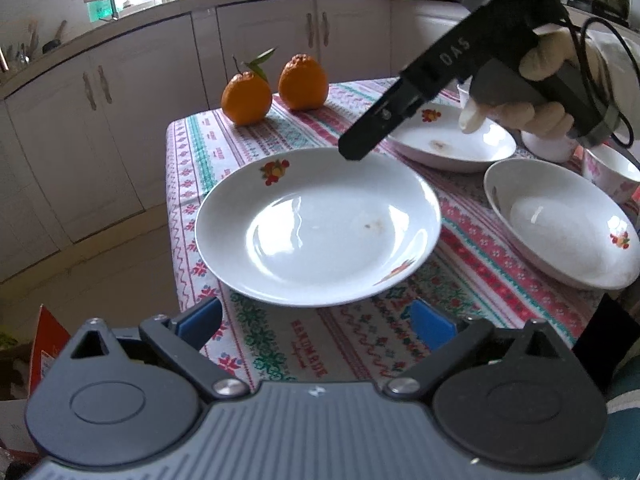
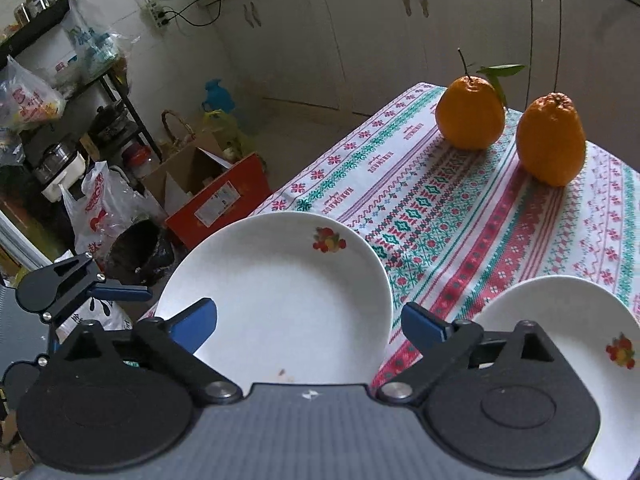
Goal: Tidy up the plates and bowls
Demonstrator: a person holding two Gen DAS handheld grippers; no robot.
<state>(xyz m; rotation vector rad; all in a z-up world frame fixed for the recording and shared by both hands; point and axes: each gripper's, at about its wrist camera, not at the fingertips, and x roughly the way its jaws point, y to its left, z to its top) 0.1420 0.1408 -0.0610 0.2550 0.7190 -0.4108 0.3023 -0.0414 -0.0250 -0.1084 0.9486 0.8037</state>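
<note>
The left gripper [image 1: 316, 320] had its 2 blue fingers [image 1: 432, 324] spread wide, with nothing between them. Just ahead of them and slightly below lay the large plate [image 1: 318, 228], its near rim close to the fingertips and centred between them. The right gripper [image 2: 308, 324] likewise had its fingers [image 2: 424, 326] wide apart and empty; in the left wrist view it hung over the far rim of the same plate, apart from it as far as could be judged. Either gripper stood near this plate; the left one faced its rim squarely.

The plate was round, so it had no long axis: a shallow white glazed dish with a broad sloping rim, fruit motifs and a small brown speck in the well. A grip would probably need the rim edge taken between the fingers, and smooth glaze may slip.

Beyond it on the desk [image 1: 360, 344], covered by a woven-pattern cloth in red, green and white, lay a 2nd plate [image 1: 452, 140] with a brown smear, a deeper bowl [image 1: 560, 220] and a small cup [image 1: 608, 172], all well apart, unstacked. 2 oranges [image 1: 300, 82] stood at the far edge.
</note>
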